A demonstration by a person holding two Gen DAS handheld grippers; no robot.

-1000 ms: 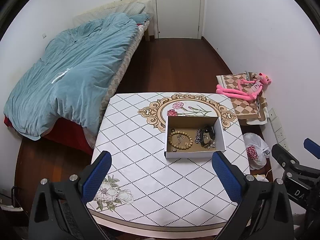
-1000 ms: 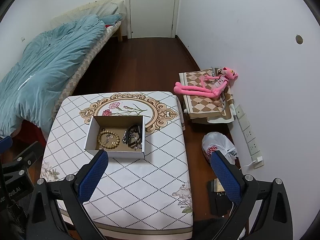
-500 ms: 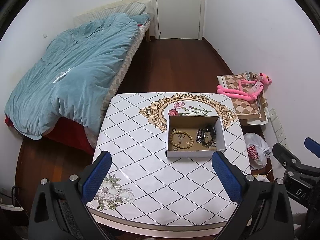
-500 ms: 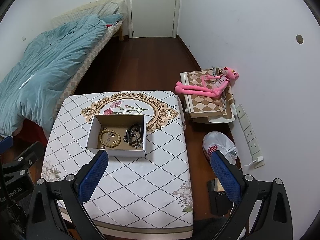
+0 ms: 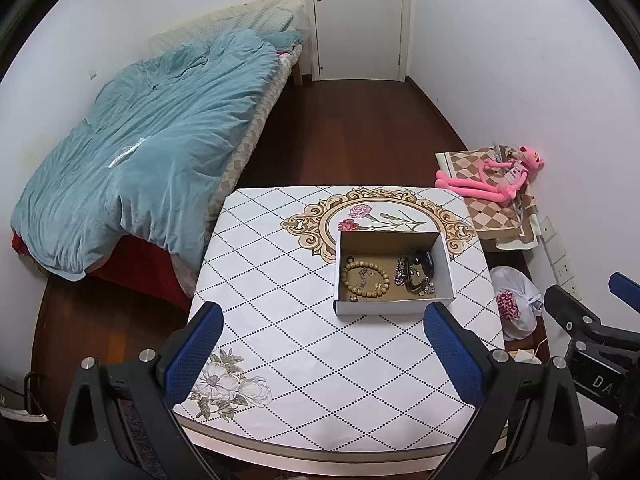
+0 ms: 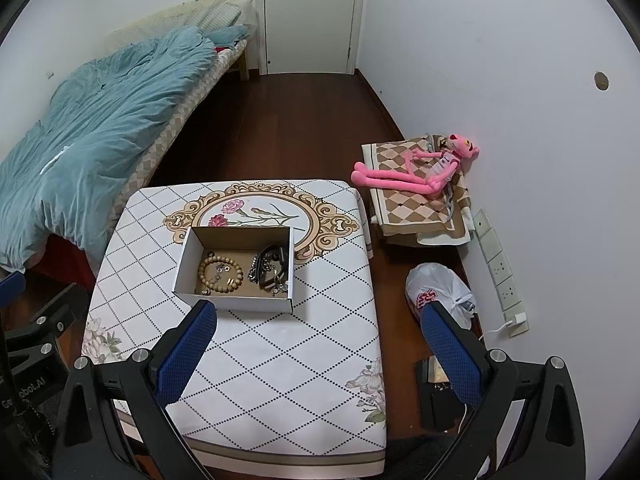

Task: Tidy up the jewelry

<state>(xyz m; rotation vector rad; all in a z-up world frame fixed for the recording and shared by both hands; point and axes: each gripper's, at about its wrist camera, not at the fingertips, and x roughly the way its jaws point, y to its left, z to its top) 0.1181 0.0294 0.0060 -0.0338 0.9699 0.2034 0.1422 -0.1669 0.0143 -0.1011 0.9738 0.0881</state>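
Observation:
A small open cardboard box (image 5: 394, 307) (image 6: 232, 302) stands on a table with a diamond-patterned cloth (image 5: 280, 320) (image 6: 280, 360). Inside lie a wooden bead bracelet (image 5: 364, 281) (image 6: 221, 272), small rings, and a dark pile of chain and strap jewelry (image 5: 416, 272) (image 6: 270, 268). My left gripper (image 5: 322, 334) is open and empty, high above the table's near half. My right gripper (image 6: 318, 332) is open and empty, above the table's right edge. Each gripper shows at the edge of the other's view.
A bed with a blue quilt (image 5: 152, 152) stands left of the table. A pink plush toy (image 6: 420, 172) lies on a folded checkered cloth by the right wall. A white plastic bag (image 6: 440, 292) and a dark object (image 6: 436, 396) sit on the floor at the right. A shut door (image 5: 358, 20) is at the far end.
Both views have drifted slightly; the box sits a little lower and further right in each frame. Both grippers stay open and empty.

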